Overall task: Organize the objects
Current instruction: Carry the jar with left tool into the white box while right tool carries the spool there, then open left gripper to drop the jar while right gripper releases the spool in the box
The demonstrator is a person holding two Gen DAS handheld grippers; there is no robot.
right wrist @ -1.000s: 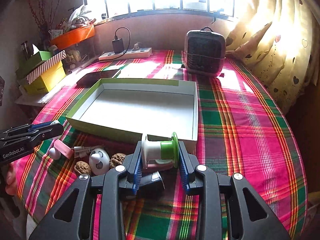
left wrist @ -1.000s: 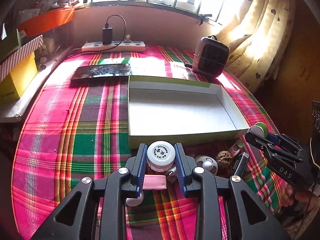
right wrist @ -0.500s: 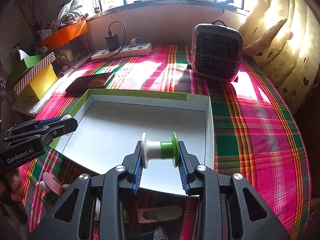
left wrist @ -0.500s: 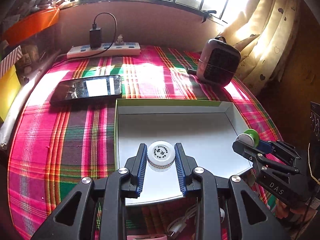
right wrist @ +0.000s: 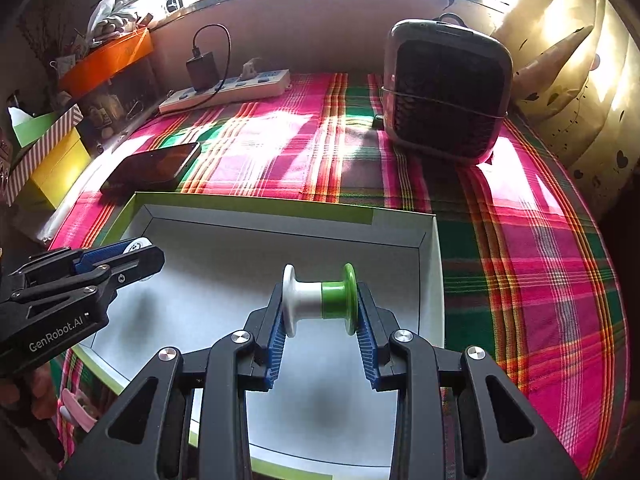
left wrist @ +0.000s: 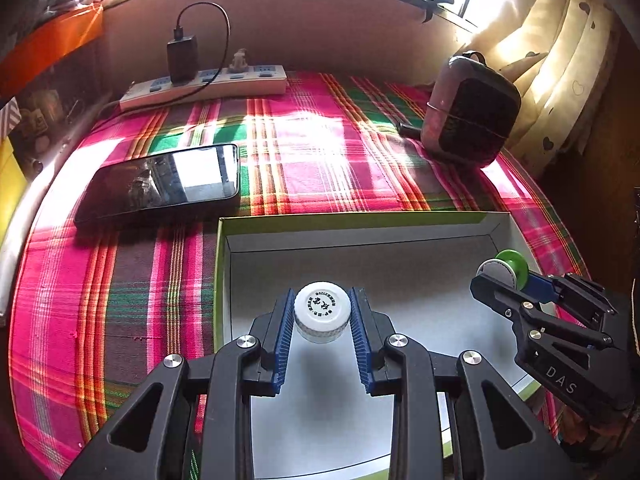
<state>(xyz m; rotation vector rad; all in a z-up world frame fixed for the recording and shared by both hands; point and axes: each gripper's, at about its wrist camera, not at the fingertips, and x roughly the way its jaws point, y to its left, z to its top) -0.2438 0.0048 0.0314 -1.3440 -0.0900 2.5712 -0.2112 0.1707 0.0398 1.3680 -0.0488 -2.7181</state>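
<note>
1. Left gripper [left wrist: 322, 334] is clamped on a white capped bottle [left wrist: 322, 316], pads squeezing its sides, cap towards the camera, carried above the white floor of the open box [left wrist: 400, 222].
2. Right gripper [right wrist: 320, 322] is clamped end-to-end on a white-and-green spool [right wrist: 320, 300], pads pressing on both flanges so it cannot roll out.
3. In the left view the spool shows at 3 o'clock; in the right view the bottle sits at 9 o'clock. Both are over the box, and whether either touches the floor I cannot tell.
4. My read: both are lined up for release into the box.
5. Around the box: phone [left wrist: 160, 180] at 10 o'clock, power strip [left wrist: 208, 86] at 12, small heater [right wrist: 444, 92] at 1.
6. Nothing blocks the drop; the box floor is bare.
</note>
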